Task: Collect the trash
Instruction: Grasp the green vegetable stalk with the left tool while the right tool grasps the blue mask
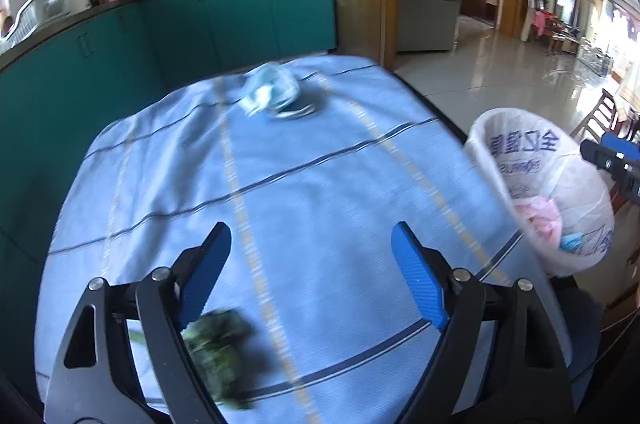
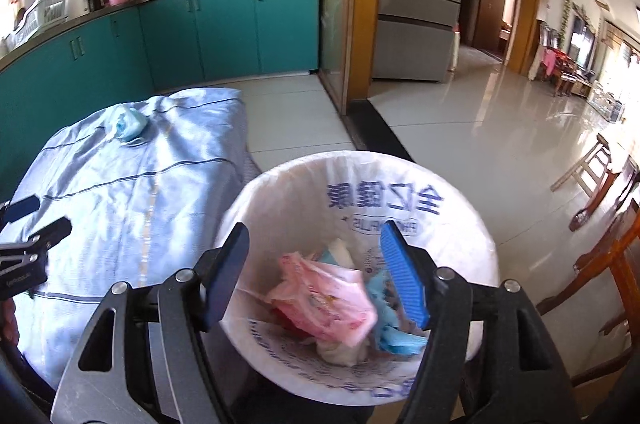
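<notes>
Left hand-held gripper [image 1: 311, 244] spread wide and empty over the blue striped cloth of the table [image 1: 320, 183], green crumpled wrapper [image 1: 218, 348] beside its left finger, blue wad [image 1: 270, 91] at the far edge, right hand-held gripper [image 2: 316, 244] parted, empty, above the lined trash bin [image 2: 460, 224] holding a pink bag [image 2: 332, 304].

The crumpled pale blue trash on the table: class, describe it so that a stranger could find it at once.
Start at the table under the blue striped cloth, in front of the teal cabinets. At its far end, nearest those cabinets, lies the crumpled pale blue trash. It is light and papery, unlike the dark green clump at the near end.
</notes>
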